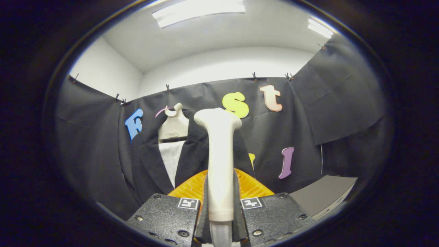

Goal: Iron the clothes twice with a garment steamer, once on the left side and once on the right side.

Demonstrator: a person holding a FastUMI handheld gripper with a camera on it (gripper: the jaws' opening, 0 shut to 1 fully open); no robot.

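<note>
My gripper is shut on the cream handle of the garment steamer, which stands upright between the fingers, its head at the top turned toward the clothes. Beyond it and a little left hangs a dark jacket with a white front panel on a cream hanger, flat against the booth's black cloth wall. The steamer's head is still apart from the jacket; its handle hides the jacket's right lapel.
A grey table top lies to the right beyond the fingers. Black cloth drapes the booth on the left, back and right. White walls and ceiling lights are above.
</note>
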